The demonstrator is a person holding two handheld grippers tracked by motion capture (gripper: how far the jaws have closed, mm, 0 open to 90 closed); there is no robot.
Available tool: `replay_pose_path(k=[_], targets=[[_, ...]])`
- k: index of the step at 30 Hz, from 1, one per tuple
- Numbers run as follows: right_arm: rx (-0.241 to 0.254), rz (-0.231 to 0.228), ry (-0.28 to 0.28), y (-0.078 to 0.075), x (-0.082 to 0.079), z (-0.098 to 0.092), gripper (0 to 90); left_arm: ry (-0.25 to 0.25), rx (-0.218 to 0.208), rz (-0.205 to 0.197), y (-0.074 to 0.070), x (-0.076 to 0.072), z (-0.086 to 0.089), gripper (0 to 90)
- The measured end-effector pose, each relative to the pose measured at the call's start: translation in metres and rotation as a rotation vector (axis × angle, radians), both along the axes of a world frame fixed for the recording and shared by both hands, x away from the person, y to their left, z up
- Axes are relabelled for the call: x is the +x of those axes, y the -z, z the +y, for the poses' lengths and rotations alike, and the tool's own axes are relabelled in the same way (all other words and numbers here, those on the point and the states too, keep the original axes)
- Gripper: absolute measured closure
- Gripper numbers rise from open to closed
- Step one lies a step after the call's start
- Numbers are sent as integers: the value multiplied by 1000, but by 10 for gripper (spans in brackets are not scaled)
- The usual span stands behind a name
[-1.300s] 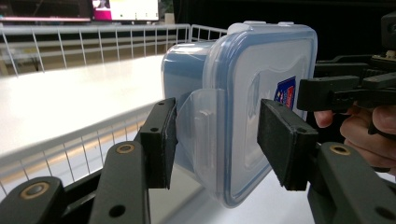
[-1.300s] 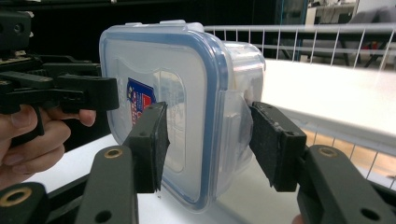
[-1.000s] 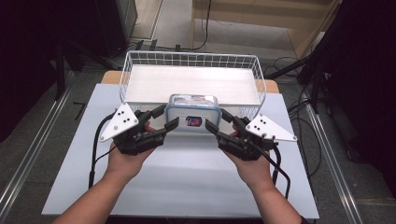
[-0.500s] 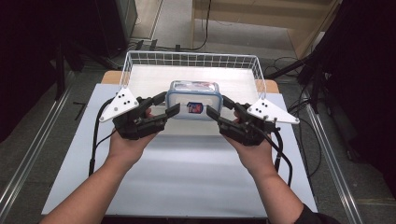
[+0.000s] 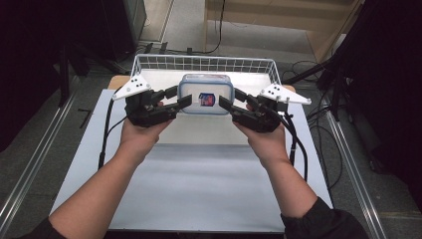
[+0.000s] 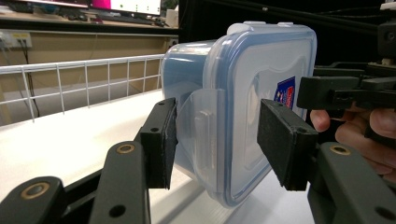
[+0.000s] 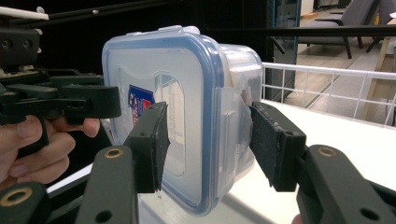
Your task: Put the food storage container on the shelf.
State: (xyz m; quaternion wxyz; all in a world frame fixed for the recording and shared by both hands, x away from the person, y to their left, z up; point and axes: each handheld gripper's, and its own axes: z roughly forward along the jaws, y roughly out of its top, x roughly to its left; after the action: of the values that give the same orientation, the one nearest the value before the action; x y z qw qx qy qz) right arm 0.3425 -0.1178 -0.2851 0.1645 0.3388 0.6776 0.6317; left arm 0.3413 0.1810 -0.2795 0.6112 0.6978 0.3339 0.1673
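Note:
A clear plastic container (image 5: 205,94) with a blue-rimmed lid and a small sticker hangs in the air between my two grippers, lid up. My left gripper (image 5: 179,98) is shut on its left end. In the left gripper view the pads (image 6: 161,140) clamp the side latch of the container (image 6: 243,93). My right gripper (image 5: 230,99) is shut on the opposite end. In the right gripper view its jaws straddle the other latch of the container (image 7: 187,102). The box hovers at the near rim of a white wire basket (image 5: 199,58).
The basket stands at the far edge of a white table mat (image 5: 199,189), and its floor looks bare. Black cables trail from both grippers along the mat's sides. Dark equipment and floor cables surround the table.
Both hands have carried the container up and away from the person, from over the mat to the basket's near rim. Neither grip has changed.

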Motion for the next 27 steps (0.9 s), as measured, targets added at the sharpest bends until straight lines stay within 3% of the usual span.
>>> replay_pose_path(k=[10, 14, 22, 23, 27], targets=[[5, 14, 7, -4, 22, 1, 496, -7, -9, 8, -3, 22, 1, 491], [17, 77, -8, -3, 34, 2, 503, 9, -63, 100, 1, 34, 8, 499], [48, 211, -35, -4, 51, 1, 515, 27, -163, 226, 5, 49, 17, 524], [57, 239, -41, -4, 53, 1, 515, 26, -166, 240, 5, 50, 17, 527], [54, 280, -45, -3, 58, -1, 516, 28, -168, 291, 5, 55, 17, 530]])
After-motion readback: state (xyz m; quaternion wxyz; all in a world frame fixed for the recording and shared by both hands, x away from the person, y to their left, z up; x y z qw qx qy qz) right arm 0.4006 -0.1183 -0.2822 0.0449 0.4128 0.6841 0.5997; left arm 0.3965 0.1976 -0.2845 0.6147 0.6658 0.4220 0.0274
